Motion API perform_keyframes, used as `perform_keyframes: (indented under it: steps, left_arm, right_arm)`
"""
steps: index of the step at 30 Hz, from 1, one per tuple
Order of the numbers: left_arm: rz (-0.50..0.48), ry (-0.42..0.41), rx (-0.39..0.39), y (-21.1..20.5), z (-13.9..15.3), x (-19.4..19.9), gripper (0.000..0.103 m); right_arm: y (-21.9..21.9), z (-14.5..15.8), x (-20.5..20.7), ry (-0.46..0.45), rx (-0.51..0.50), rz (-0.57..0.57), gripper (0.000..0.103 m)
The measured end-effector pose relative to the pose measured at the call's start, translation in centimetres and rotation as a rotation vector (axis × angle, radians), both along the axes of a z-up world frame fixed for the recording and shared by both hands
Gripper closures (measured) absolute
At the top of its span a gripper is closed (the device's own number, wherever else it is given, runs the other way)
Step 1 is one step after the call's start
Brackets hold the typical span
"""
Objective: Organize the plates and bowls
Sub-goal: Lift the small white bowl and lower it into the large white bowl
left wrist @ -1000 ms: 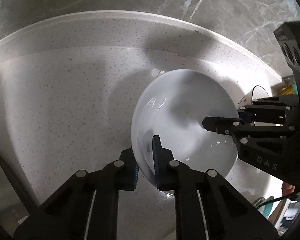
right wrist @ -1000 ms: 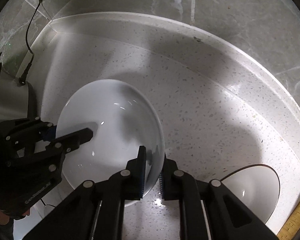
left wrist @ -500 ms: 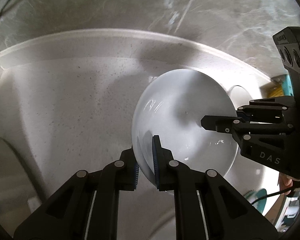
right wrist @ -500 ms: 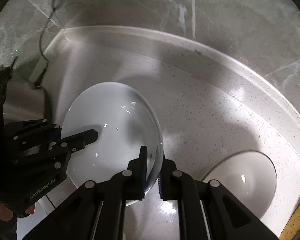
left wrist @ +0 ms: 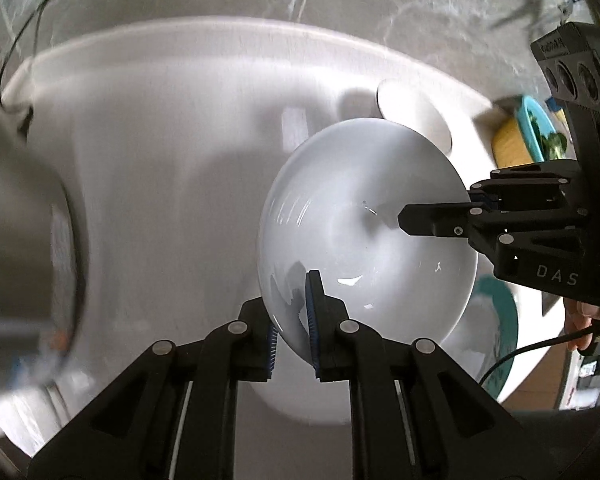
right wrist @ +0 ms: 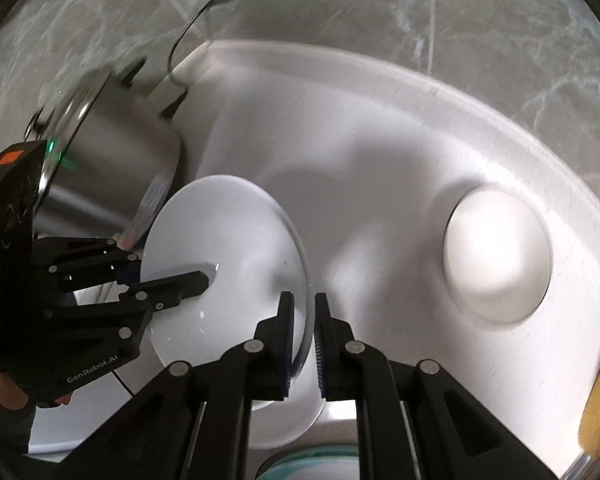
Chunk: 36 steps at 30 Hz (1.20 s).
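Note:
A white bowl (left wrist: 368,240) hangs above the speckled white counter (left wrist: 160,200), held by its rim on two opposite sides. My left gripper (left wrist: 292,320) is shut on the near rim, one pad inside the bowl and one outside. My right gripper (left wrist: 452,208) is shut on the right rim, with one finger reaching into the bowl. In the right wrist view the same bowl (right wrist: 228,256) sits between my right gripper (right wrist: 302,320), shut on its rim, and my left gripper (right wrist: 156,280) at its left side. A hand holds each tool.
A second white bowl (right wrist: 496,256) stands on the counter at the right. A steel pot with a glass lid (right wrist: 112,152) and its cord stand at the back left. Below the held bowl lie a white dish (right wrist: 284,420) and a teal plate (left wrist: 496,320). A yellow container (left wrist: 512,140) stands far right.
Both grippers have lifted the bowl and carried it across the counter. The steel pot, the second white bowl and the teal plate have come into view. Both grips are unchanged.

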State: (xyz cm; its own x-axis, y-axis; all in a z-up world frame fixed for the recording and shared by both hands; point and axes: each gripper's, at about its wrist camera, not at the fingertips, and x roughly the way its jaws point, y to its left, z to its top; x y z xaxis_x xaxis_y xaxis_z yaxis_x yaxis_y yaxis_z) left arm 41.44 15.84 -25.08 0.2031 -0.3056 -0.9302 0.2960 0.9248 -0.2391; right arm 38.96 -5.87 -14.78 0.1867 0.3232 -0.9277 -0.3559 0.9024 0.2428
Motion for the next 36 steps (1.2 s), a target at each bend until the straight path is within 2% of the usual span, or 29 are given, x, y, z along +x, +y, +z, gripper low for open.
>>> perform_keyframes:
  steps: [7, 14, 19, 22, 25, 27, 28, 31, 32, 33, 36]
  left_arm:
    - [0.008, 0.044, 0.033, 0.0, -3.5, -3.1, 0.092]
    - [-0.003, 0.064, 0.094, -0.8, -6.3, -3.1, 0.092]
    - [0.007, 0.053, 0.109, -1.0, -6.8, -2.5, 0.091]
    - [0.016, 0.044, 0.11, -1.4, -7.2, -2.3, 0.086]
    - [0.017, 0.04, 0.064, -1.4, -7.1, -2.6, 0.072]
    - [0.011, 0.041, 0.037, -1.6, -6.8, -2.8, 0.053]
    - [0.008, 0.038, 0.03, -1.7, -6.7, -2.9, 0.047]
    - [0.021, 0.001, 0.016, -1.6, -6.1, -3.3, 0.041]
    - [0.029, -0.008, -0.001, -1.3, -5.8, -3.4, 0.037]
    - [0.041, -0.023, -0.008, -1.1, -5.4, -3.4, 0.029]
    - [0.041, -0.058, -0.009, -0.9, -4.3, -3.8, 0.022]
  right_arm:
    - [0.2, -3.8, -3.1, 0.069, -0.011, -0.012, 0.092]
    - [1.1, -6.3, -3.7, 0.101, -0.047, -0.025, 0.092]
    - [2.3, -7.3, -3.8, 0.087, -0.085, -0.02, 0.093]
    - [2.7, -7.2, -3.9, 0.063, -0.107, -0.012, 0.093]
    - [3.2, -7.4, -4.5, 0.047, -0.118, -0.003, 0.093]
    - [3.1, -7.7, -4.6, 0.05, -0.109, -0.003, 0.092]
    - [3.1, -7.7, -4.8, 0.049, -0.103, -0.001, 0.092]
    - [3.2, -7.9, -5.3, 0.038, -0.092, 0.011, 0.093]
    - [3.1, -7.9, -5.4, 0.036, -0.081, 0.008, 0.093]
    - [3.0, -7.9, -5.5, 0.037, -0.071, 0.004, 0.092]
    - [2.8, -8.0, -5.6, 0.034, -0.059, 0.0, 0.092]
